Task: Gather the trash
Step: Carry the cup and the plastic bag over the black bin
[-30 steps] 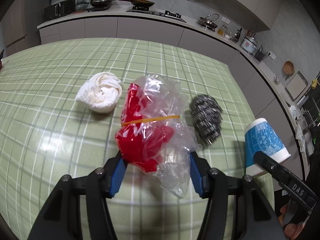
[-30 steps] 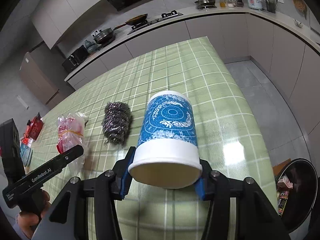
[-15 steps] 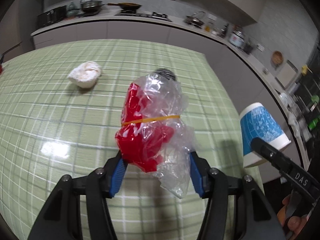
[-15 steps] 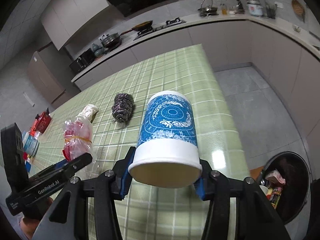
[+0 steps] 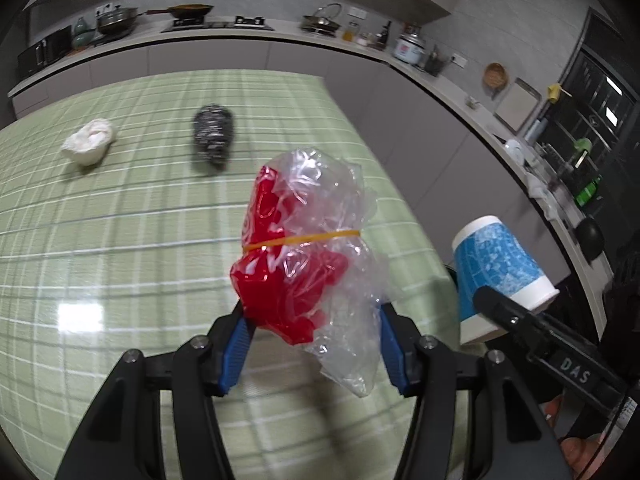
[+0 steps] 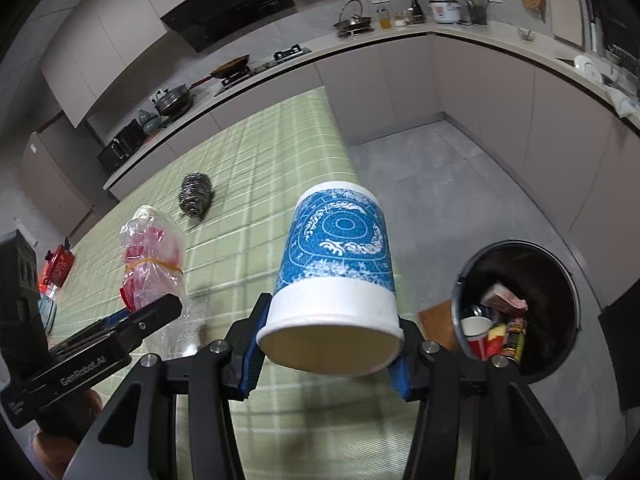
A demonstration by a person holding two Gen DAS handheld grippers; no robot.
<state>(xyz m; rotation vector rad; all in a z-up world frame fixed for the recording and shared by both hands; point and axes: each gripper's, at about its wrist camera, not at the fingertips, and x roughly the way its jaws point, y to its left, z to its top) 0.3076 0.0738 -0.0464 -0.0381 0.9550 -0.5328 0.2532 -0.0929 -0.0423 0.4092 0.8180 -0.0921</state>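
The left gripper (image 5: 312, 344) is clamping its blue-padded fingers (image 5: 234, 344) onto the lower end of a crumpled clear-and-red plastic bag bound with a yellow rubber band (image 5: 304, 252), holding it up in the air above the green checked tablecloth (image 5: 120, 240). The bag is standing roughly upright between the jaws, its loose clear tail drooping below the right pad. The right gripper (image 6: 326, 354) is squeezing a blue-patterned paper cup with a white rim band (image 6: 340, 268) by its white band, the cup's open mouth facing the camera and its base pointing away. In the right wrist view the cup is hanging over the near edge of the table, with the grey tiled floor showing behind it.

Just to the right of the cup and lower down, a round black trash bin (image 6: 560, 264) is standing open on the floor, with a red-and-white cup, cans and wrappers lying inside. In the left wrist view the cup is appearing at the right, beyond the table edge. Farther back on the tablecloth, a grey steel-wool scouring ball (image 5: 212, 136) is resting, and a crumpled white tissue wad (image 5: 89, 145) is lying to its left, well apart from it. A kitchen counter with a stove and pans (image 5: 192, 20) is running along the far wall.
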